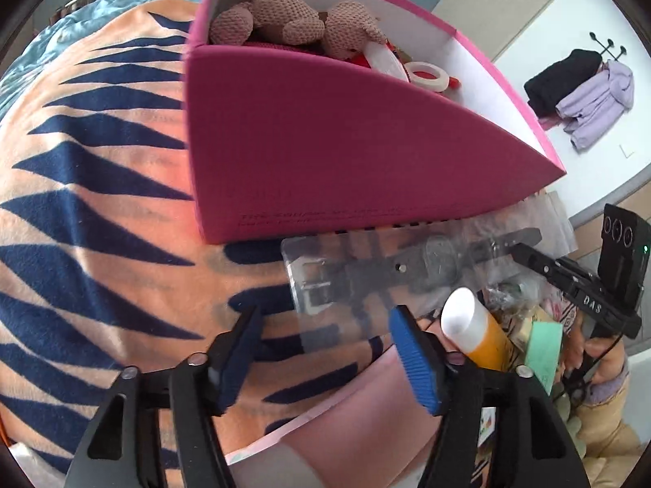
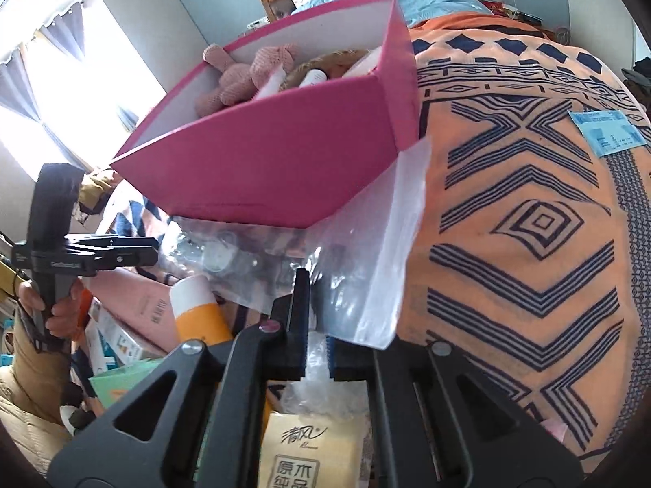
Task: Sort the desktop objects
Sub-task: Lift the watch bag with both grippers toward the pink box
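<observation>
A clear plastic bag point(image 1: 366, 284) with a black watch strap inside lies on the orange and navy blanket, in front of the pink box point(image 1: 325, 142). My left gripper point(image 1: 325, 325) is open; the bag's near corner reaches between its blue pads, which do not press on it. In the right wrist view my right gripper point(image 2: 315, 317) is shut on the same plastic bag point(image 2: 366, 264), pinching its near edge. The pink box point(image 2: 285, 162) holds knitted plush toys point(image 1: 285, 16) and a tape roll point(image 1: 427, 75).
An orange bottle with a white cap point(image 1: 472, 325) lies beside the bag among clutter: a green card point(image 1: 543, 349), a tissue pack point(image 2: 309, 447), a pale pink box point(image 1: 366, 406). A blue packet point(image 2: 610, 130) lies on the blanket point(image 2: 529, 244). A person's hand point(image 2: 61, 305) holds the left gripper's handle.
</observation>
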Tool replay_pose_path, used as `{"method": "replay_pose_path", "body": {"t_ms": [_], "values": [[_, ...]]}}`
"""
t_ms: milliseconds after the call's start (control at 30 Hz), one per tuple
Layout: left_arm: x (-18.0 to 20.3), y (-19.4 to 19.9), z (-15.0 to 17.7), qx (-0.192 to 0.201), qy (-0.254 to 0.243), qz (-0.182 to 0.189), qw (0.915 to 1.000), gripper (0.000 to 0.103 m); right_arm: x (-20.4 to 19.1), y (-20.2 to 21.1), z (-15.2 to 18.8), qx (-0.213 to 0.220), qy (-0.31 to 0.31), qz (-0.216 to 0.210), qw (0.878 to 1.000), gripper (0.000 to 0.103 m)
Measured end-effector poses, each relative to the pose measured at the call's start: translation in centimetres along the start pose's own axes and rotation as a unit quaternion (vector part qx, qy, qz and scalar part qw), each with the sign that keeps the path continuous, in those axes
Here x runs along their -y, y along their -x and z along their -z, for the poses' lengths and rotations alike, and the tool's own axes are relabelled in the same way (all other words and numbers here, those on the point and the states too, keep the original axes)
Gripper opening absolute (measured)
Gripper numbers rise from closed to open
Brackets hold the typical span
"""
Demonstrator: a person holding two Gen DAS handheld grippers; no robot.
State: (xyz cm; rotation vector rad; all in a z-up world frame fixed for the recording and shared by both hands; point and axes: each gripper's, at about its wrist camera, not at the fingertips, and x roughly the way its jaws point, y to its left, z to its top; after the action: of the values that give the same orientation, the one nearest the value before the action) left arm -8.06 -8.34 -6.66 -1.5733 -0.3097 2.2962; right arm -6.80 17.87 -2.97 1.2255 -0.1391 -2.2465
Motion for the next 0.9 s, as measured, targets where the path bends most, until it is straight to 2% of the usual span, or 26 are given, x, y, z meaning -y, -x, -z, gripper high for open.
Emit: {"method": "replay_pose_path", "body": {"t_ms": [133,167,267,333,467,533,600,667,733,900], "values": [[0.5,-0.3,-0.6,-0.004,-0.005,-0.020,0.9998,0.075,0.4,-0.3,0.2,-0.006,-0.007,0.003,1.000,0.009],[0.6,-0.4,-0.5,-0.006,-0.009,-0.015,0.9998,0.080,0.5,-0.4,0.3,-0.008,-0.008,0.002,1.000,0.009],[1.1,-0.6,-0.5,-0.010,-0.010,0.037,0.9992,0.082,0.8,-0.6,0.5,-0.011,-0.014,-0.003,1.000,0.009],[1.3,-0.6,-0.5,-0.004,-0.008,0.042,0.9991,0.082,1.0,-0.7,0.5,-0.011,-0.018,-0.006,1.000,0.010],[1.1,0.7,0.1,0.012,0.010,0.091,0.9957,0.068,0.8,-0.6,0.5,-0.010,-0.015,-0.009,1.000,0.010],[1.4,1.4,0.3,0.024,0.010,0.094,0.9952,0.056,0.7,-0.5,0.5,-0.008,-0.018,-0.021,1.000,0.010],[1.6,2.3,0.4,0.042,0.009,0.082,0.9957,0.032,0.4,-0.5,0.5,-0.007,-0.014,-0.023,1.000,0.010],[1.6,3.3,0.6,0.059,0.011,0.082,0.9948,0.021,0.2,-0.2,0.5,-0.001,-0.014,-0.025,1.000,0.010],[2.0,3.9,0.4,0.072,0.008,0.069,0.9950,0.016,0.1,0.0,0.4,0.002,-0.013,-0.028,1.000,0.010],[1.9,5.8,0.9,0.102,-0.006,0.053,0.9934,0.015,-0.7,1.3,0.3,0.022,-0.012,-0.050,0.998,0.009]]}}
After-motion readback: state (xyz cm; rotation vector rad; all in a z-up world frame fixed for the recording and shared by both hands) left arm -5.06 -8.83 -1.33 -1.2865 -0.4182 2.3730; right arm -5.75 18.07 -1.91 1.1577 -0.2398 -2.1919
